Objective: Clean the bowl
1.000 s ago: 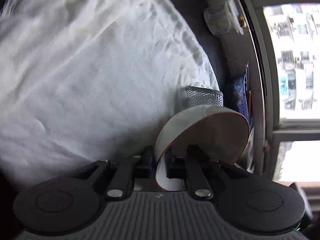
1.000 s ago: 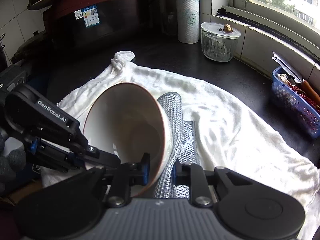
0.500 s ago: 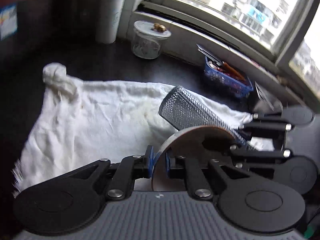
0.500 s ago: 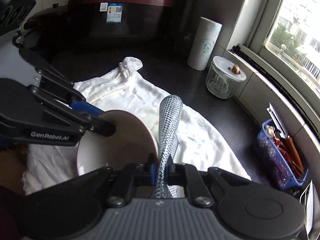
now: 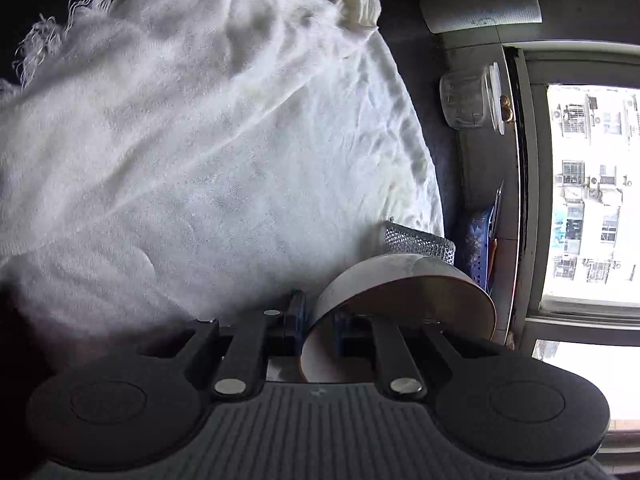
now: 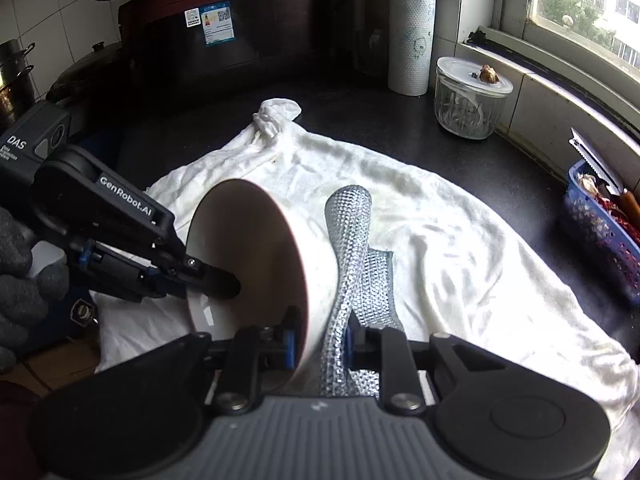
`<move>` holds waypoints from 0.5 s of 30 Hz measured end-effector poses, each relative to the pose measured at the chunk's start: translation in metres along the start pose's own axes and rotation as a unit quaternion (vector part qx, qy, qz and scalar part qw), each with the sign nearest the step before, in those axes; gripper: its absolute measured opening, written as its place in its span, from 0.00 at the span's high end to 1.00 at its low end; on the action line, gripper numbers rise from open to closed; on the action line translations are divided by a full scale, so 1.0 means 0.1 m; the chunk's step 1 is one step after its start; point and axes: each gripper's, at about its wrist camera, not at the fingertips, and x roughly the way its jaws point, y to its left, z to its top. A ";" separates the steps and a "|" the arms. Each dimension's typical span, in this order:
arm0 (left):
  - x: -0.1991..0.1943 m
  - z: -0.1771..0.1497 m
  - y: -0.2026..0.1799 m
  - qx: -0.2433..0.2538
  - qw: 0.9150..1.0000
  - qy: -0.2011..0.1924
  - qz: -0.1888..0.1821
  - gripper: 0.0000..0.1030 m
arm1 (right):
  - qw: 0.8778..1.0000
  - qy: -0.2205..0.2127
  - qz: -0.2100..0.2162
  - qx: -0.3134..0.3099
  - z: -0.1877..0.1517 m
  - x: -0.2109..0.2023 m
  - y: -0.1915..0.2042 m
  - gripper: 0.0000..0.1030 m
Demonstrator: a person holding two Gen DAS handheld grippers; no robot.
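A white bowl (image 6: 256, 264) with a brown rim is held on its side above a white towel (image 6: 440, 240). My left gripper (image 5: 320, 328) is shut on the bowl (image 5: 404, 300) at its rim, one finger (image 6: 212, 280) inside. My right gripper (image 6: 320, 338) holds a silver mesh scrub cloth (image 6: 348, 232) against the bowl's outer wall. Its jaws are opening, with the bowl's wall and the cloth both between them. The cloth (image 5: 420, 240) peeks out behind the bowl in the left wrist view. A gloved hand (image 6: 20, 272) carries the left gripper.
The towel (image 5: 200, 140) lies on a black counter (image 6: 400, 132). A glass jar (image 6: 468, 100) and a paper roll (image 6: 412, 40) stand at the back by the window. A blue basket (image 6: 600, 224) sits at the right, a dark red cooker (image 6: 224, 40) at the back.
The left gripper rolled, and the bowl turned with it to face left. Half a second ago the right jaws held only the cloth beside the bowl; now the bowl's wall is between them too.
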 end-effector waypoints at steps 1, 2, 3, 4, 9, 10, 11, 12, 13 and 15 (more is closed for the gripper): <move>0.01 0.00 0.02 -0.012 1.000 0.005 -0.004 0.88 | 1.000 0.000 0.000 0.003 -0.01 0.00 0.00 0.79; 0.01 -0.01 0.06 -0.027 1.000 0.011 -0.010 0.88 | 1.000 -0.001 -0.001 0.006 -0.03 0.01 0.00 0.79; 0.02 -0.01 0.07 -0.031 0.999 0.015 -0.011 0.88 | 1.000 -0.002 -0.001 0.010 -0.04 0.01 0.00 0.79; 0.02 -0.02 0.06 -0.029 0.999 0.019 -0.011 0.88 | 1.000 -0.003 -0.002 0.014 -0.04 0.00 -0.01 0.79; 0.08 -0.10 -0.11 0.037 0.999 0.038 0.010 0.88 | 0.999 -0.022 -0.011 0.048 -0.05 -0.05 -0.13 0.88; 0.07 -0.11 -0.19 0.072 0.997 0.034 0.024 0.88 | 0.998 -0.024 -0.011 0.054 -0.05 -0.05 -0.15 0.89; 0.07 -0.13 -0.27 0.104 0.993 0.029 0.038 0.88 | 0.998 -0.025 -0.009 0.057 -0.05 -0.05 -0.17 0.89; 0.06 -0.15 -0.35 0.141 0.988 0.021 0.055 0.88 | 0.998 -0.025 -0.008 0.057 -0.05 -0.06 -0.18 0.89; 0.04 -0.17 -0.46 0.188 0.979 0.012 0.077 0.87 | 0.998 -0.025 -0.008 0.055 -0.05 -0.06 -0.18 0.90; 0.02 -0.23 -0.62 0.264 0.958 -0.006 0.107 0.87 | 0.999 -0.027 -0.014 0.041 -0.04 -0.08 -0.17 0.92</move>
